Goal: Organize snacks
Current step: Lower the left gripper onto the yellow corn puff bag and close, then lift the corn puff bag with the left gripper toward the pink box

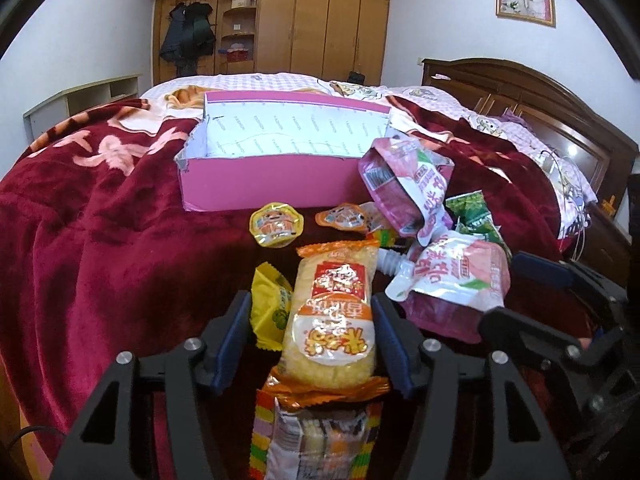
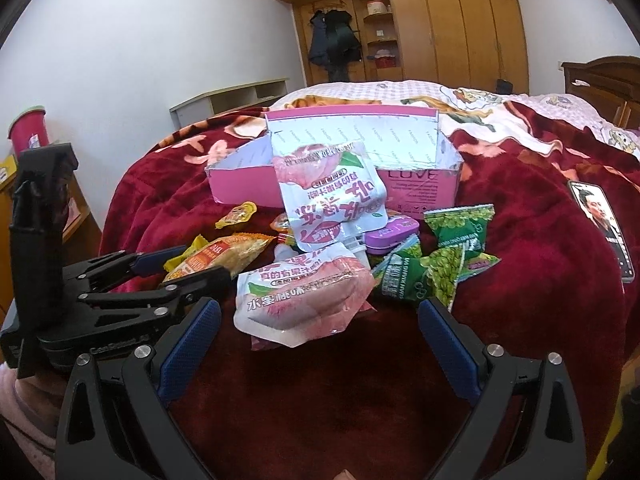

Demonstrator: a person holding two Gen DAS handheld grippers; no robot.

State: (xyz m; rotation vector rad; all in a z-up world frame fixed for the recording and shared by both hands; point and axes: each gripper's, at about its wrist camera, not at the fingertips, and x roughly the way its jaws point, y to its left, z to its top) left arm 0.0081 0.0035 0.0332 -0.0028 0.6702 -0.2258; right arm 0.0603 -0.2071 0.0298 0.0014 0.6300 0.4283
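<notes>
My left gripper straddles a long rice-cracker pack lying on the red blanket. Its right pad touches the pack; the left pad stands apart, with a yellow candy wrapper in the gap. The right wrist view shows that gripper from the side around the same pack. My right gripper is open, and a pink-and-white drink pouch lies just ahead of its fingertips. A pink open box sits further back, with nothing seen inside. A second pouch leans against it.
Two jelly cups, green pea-snack bags, a purple tin and a striped packet lie around the pile. A phone rests on the blanket at the right. A wooden headboard and a wardrobe stand behind.
</notes>
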